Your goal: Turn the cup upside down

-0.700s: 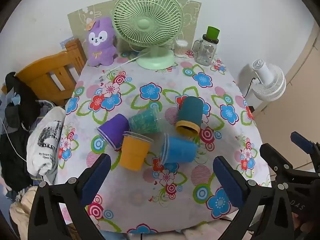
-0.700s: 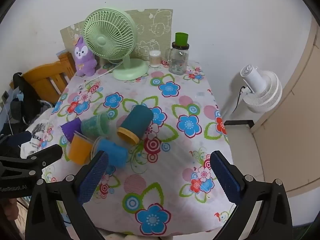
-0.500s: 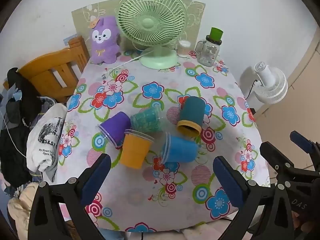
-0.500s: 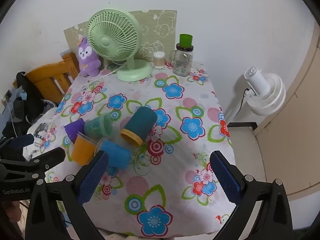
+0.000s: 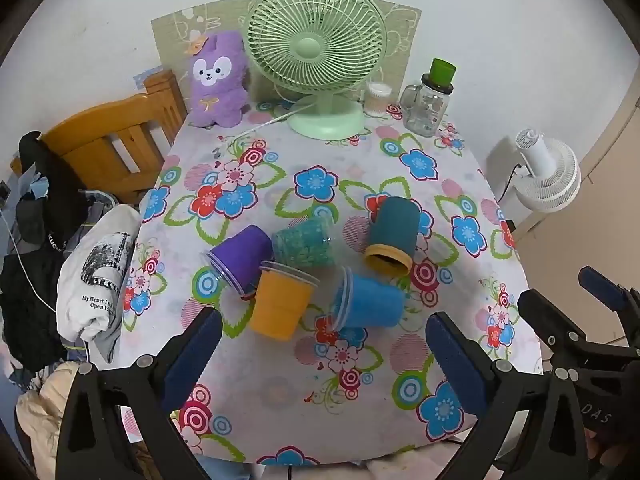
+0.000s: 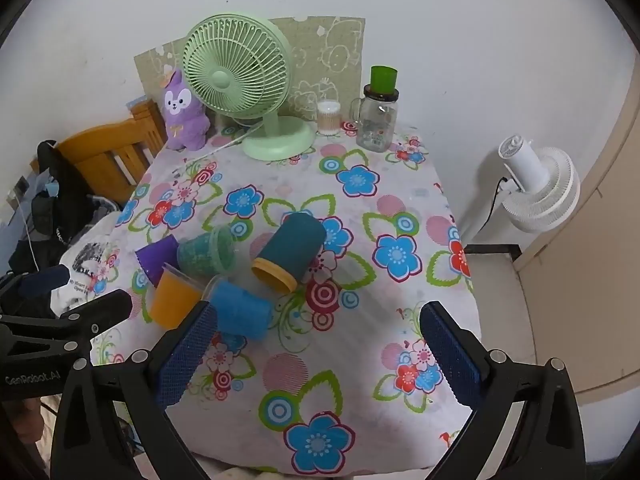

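Several cups lie on their sides in a cluster on the floral tablecloth (image 5: pixel 280 392): a purple cup (image 5: pixel 240 258), a green patterned cup (image 5: pixel 302 242), an orange cup (image 5: pixel 282 306), a blue cup (image 5: pixel 370 300) and a dark teal cup with a yellow rim (image 5: pixel 392 236). The right wrist view shows them too: purple cup (image 6: pixel 158 258), green cup (image 6: pixel 208 250), orange cup (image 6: pixel 174 300), blue cup (image 6: pixel 240 312), teal cup (image 6: pixel 290 252). My left gripper (image 5: pixel 322 356) is open and empty, above the near table edge, short of the cups. My right gripper (image 6: pixel 318 354) is open and empty, to the right of the cluster.
At the back of the table stand a green desk fan (image 5: pixel 320 60), a purple plush toy (image 5: pixel 218 80), a glass jar with a green lid (image 5: pixel 430 100) and a small white container (image 5: pixel 378 98). A wooden chair (image 5: pixel 112 148) with clothes stands left. A white floor fan (image 5: pixel 548 176) stands right.
Both grippers have pulled back and up a little from the table, so the cups and fan sit slightly lower and farther in view. The cups have not moved.
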### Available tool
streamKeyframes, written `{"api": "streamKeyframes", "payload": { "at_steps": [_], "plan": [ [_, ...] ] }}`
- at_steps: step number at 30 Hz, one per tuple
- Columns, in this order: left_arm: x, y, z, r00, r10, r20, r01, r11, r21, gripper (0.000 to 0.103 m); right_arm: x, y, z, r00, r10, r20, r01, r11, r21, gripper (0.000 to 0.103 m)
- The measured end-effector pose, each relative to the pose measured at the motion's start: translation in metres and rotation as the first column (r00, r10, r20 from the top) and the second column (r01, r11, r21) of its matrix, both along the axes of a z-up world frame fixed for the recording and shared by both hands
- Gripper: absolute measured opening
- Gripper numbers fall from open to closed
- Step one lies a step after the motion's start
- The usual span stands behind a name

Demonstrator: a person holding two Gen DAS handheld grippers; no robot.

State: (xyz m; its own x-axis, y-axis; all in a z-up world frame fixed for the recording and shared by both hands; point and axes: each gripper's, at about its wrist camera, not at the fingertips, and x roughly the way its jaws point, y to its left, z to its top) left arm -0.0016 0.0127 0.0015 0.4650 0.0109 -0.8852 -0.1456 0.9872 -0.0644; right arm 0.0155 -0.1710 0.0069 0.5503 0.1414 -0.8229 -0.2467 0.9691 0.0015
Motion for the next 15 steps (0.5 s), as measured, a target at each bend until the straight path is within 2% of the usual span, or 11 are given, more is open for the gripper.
{"api": "streamKeyframes", "payload": {
  "at_steps": [15],
  "plan": [
    [0.012,0.003,0.011,1.000,0.015,0.010,-0.015,1.000,0.019,0.103,0.014,0.006,0.009,1.000,0.021,0.021,-0.021,1.000,-0.005,0.102]
  ]
}}
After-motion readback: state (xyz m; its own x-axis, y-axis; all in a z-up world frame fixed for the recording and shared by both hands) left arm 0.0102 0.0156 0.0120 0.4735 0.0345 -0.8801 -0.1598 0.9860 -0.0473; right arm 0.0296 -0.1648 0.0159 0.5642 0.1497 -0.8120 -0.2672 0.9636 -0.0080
